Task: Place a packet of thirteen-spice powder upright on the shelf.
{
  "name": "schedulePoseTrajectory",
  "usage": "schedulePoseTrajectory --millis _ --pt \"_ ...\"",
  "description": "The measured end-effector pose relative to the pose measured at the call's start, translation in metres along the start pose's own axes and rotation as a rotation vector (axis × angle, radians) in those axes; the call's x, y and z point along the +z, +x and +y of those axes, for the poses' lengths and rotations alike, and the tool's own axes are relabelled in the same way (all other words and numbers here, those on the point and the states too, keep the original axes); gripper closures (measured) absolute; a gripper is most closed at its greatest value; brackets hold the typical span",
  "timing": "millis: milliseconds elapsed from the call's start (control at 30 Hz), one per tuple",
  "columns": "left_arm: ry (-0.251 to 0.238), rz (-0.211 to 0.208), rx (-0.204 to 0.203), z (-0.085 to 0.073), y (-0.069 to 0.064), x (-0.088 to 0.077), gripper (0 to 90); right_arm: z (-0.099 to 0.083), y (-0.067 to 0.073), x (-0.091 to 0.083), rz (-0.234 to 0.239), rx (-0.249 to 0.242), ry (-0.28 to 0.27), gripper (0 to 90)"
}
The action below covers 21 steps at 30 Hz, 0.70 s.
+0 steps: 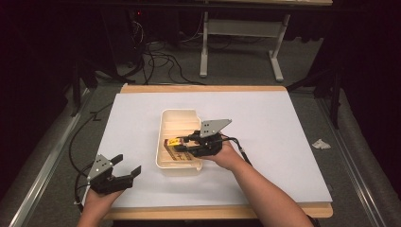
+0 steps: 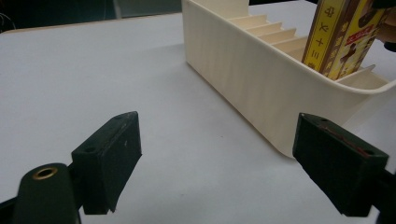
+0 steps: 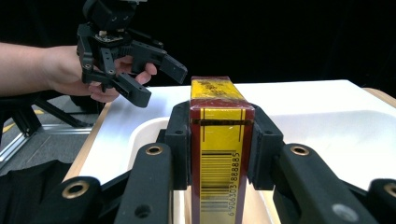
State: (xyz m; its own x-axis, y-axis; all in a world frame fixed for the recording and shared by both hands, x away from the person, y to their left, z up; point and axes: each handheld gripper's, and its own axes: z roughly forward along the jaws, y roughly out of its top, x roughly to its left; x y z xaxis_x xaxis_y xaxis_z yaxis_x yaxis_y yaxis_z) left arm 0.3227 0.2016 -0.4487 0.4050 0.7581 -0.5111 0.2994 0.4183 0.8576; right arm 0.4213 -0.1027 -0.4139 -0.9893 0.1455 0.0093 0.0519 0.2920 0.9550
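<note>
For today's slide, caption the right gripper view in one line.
Right hand-held gripper clamps a yellow box above the cream tray.

Both grippers are matte black, each topped by a grey three-cornered plate dotted with small holes. The left gripper (image 1: 124, 173), at the lower left of the high view, has blocky rectangular pads (image 2: 112, 154) and brass-ringed pivot holes. The right gripper (image 3: 219, 147), at frame centre, shows the same brass rings; a black cable trails from it. Forearms are bare, no sleeves.

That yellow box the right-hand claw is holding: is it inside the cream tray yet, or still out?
Partly in. The yellow box stands with its lower end inside the cream tray, between dividers, with the right gripper clamped on it.
</note>
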Motion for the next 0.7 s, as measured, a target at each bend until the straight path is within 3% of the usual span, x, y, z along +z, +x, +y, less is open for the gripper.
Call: schedulePoseTrajectory --millis 267,700 --pt "0.002 0.001 0.001 0.0 0.0 0.0 16.1 -0.007 0.001 0.0 -0.016 -0.003 0.032 66.4" --pt "0.005 0.0 0.001 0.0 0.0 0.0 16.1 -0.012 0.001 -0.005 -0.033 0.003 0.04 64.1"
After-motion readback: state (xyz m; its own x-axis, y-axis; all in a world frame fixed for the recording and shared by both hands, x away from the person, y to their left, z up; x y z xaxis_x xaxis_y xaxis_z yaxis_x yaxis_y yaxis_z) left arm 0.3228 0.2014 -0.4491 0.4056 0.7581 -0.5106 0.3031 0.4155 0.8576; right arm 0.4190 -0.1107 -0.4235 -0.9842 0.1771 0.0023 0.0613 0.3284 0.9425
